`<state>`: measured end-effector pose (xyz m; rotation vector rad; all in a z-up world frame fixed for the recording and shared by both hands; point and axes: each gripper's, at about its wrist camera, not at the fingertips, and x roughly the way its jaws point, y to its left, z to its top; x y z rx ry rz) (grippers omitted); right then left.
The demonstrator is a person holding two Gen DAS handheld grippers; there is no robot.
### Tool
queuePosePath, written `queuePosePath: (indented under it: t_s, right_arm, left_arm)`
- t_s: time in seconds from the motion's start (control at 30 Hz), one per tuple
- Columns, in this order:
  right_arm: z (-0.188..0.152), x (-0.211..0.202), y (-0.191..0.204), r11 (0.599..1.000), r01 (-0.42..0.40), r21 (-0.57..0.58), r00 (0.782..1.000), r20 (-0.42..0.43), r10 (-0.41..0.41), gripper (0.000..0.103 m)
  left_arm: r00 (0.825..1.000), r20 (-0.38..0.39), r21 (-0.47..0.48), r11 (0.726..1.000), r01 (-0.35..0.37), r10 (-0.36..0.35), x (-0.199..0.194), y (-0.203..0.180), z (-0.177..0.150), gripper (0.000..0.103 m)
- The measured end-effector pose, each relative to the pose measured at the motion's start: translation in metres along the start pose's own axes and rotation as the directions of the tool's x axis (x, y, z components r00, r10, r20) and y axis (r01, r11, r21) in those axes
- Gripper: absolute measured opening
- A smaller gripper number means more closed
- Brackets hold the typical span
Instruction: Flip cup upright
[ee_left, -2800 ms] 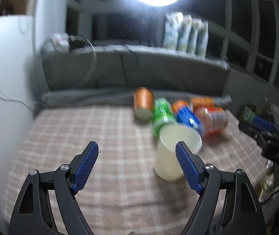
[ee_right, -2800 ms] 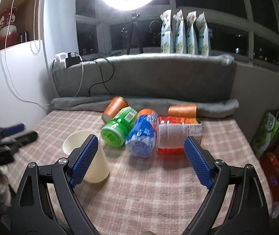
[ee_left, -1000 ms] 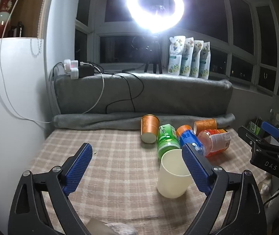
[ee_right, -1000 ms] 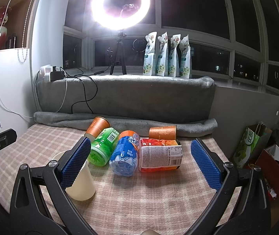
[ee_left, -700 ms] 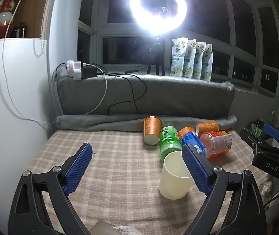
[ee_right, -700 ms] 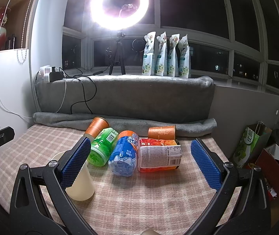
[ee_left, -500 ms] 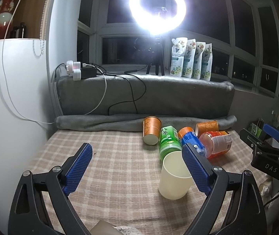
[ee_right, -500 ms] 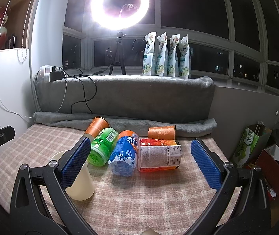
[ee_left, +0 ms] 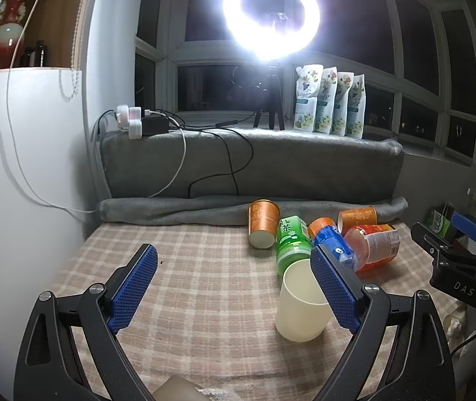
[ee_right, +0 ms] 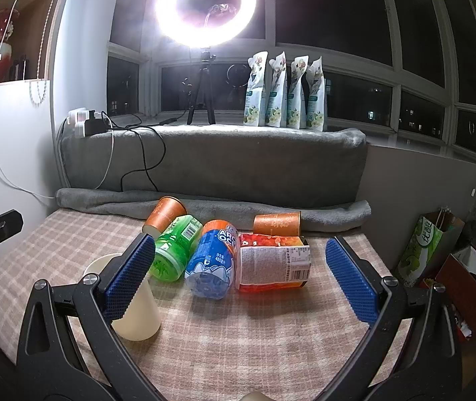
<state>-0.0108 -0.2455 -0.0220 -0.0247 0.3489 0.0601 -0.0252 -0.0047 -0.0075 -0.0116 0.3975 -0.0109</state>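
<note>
A cream paper cup [ee_left: 299, 307] stands upright, mouth up, on the checked cloth; it also shows in the right wrist view [ee_right: 137, 314], partly behind my right gripper's left finger. My left gripper [ee_left: 234, 285] is open and empty, held back from the cup, which sits behind its right finger [ee_left: 333, 289]. My right gripper [ee_right: 239, 277] is open and empty, facing the pile of bottles. Each gripper shows at the edge of the other's view.
Lying on the cloth behind the cup: an orange cup [ee_left: 262, 224], a green bottle [ee_left: 293, 240], a blue bottle [ee_left: 331, 240], an orange-red bottle [ee_left: 373, 245] and a second orange cup [ee_left: 358, 217]. A grey rolled blanket [ee_left: 177, 210] lines the back. Bags [ee_right: 425, 247] stand right of the table.
Both grippers have pulled back and levelled out since the earliest frames, with the view rising to the window. In the last second almost nothing has moved. The cup stands where it was.
</note>
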Motion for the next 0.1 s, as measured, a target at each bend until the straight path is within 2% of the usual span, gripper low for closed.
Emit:
queuePosePath:
  t_s: [0.1]
  right_arm:
    - [-0.0025, 0.0013, 0.0001, 1.0, -0.008, -0.003, 1.0, -0.005, 0.008, 0.103]
  left_arm:
    - [1.0, 0.01, 0.008, 1.0, -0.014, 0.014, -0.0009, -0.0002, -0.0005, 0.093]
